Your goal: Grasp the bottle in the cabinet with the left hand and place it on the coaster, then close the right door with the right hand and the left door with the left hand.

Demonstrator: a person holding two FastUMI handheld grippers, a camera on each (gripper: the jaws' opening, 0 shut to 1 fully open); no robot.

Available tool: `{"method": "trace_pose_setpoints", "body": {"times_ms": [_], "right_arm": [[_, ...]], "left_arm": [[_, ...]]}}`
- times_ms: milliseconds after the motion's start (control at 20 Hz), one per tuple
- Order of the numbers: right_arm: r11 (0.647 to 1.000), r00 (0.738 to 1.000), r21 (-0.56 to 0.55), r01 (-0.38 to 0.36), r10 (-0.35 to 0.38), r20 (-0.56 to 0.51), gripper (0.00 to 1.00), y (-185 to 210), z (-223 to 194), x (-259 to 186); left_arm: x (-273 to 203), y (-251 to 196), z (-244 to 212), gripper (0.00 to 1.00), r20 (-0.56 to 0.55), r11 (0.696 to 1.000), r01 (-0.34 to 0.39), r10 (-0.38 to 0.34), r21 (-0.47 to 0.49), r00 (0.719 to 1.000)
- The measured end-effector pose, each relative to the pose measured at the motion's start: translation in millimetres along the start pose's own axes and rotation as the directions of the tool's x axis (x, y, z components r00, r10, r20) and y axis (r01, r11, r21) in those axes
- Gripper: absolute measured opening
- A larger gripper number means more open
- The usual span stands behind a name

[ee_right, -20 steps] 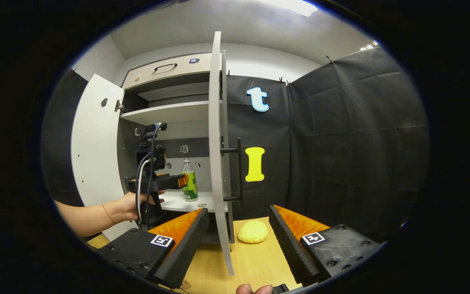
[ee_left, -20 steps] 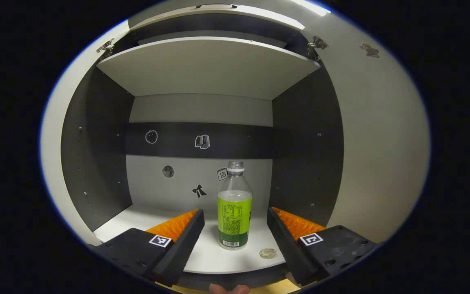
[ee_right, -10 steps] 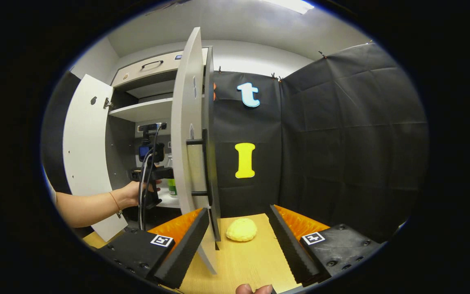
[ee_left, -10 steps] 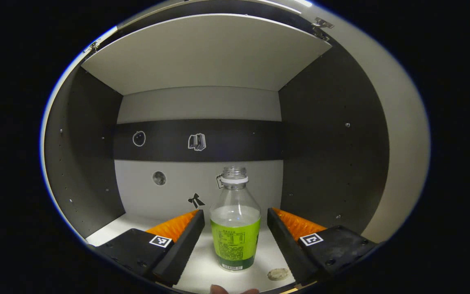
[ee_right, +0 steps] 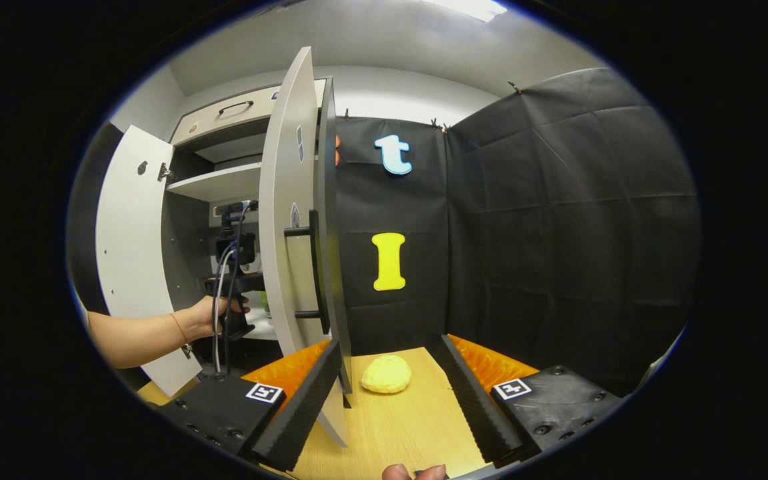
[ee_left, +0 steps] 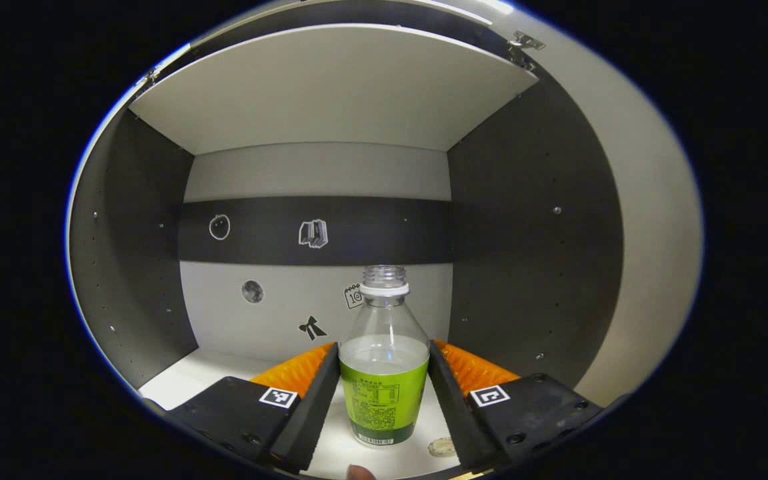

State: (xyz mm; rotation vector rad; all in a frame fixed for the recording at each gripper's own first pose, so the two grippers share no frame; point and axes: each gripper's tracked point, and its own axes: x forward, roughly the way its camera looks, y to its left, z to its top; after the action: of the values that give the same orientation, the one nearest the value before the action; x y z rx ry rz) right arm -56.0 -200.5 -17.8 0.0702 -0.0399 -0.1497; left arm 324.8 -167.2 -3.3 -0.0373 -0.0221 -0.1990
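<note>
A clear bottle (ee_left: 384, 373) with a green label and no cap stands upright on the cabinet's lower shelf (ee_left: 184, 380). My left gripper (ee_left: 383, 393) reaches into the cabinet, and both fingers press on the bottle's labelled sides. My right gripper (ee_right: 391, 393) hangs open over the wooden table (ee_right: 397, 427), with nothing between its fingers. A lumpy yellow round pad (ee_right: 386, 373), which looks like the coaster, lies on the table just ahead of it. The right door (ee_right: 287, 213) stands open, edge-on, with its dark bar handle (ee_right: 314, 267) facing right. The left door (ee_right: 131, 253) is swung wide open.
A small flat round thing (ee_left: 439, 447) lies on the shelf right of the bottle. A person's hand (ee_right: 214, 313) holds the left gripper's handle inside the cabinet. An upper shelf (ee_left: 331, 93) roofs the compartment. Black cloth walls the booth on the right.
My left gripper's fingers have closed in from either side and now press on the bottle. My right gripper view has shifted slightly, with the right door showing farther left.
</note>
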Motion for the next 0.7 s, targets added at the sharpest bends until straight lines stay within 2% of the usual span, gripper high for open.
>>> {"method": "trace_pose_setpoints", "body": {"times_ms": [350, 700], "right_arm": [[1.000, 0.999, 0.002, -0.028, 0.028, 0.022, 0.99, 27, 7, -15], [0.999, 0.997, -0.014, -0.053, 0.053, 0.057, 0.99, 61, 13, -34]], "left_arm": [[-92, 12, 27, 0.79, 0.040, 0.998, 0.052, -0.051, -0.024, 0.998], [-194, 25, 7, 0.79, 0.022, 0.995, 0.095, -0.095, -0.026, 0.995]]}}
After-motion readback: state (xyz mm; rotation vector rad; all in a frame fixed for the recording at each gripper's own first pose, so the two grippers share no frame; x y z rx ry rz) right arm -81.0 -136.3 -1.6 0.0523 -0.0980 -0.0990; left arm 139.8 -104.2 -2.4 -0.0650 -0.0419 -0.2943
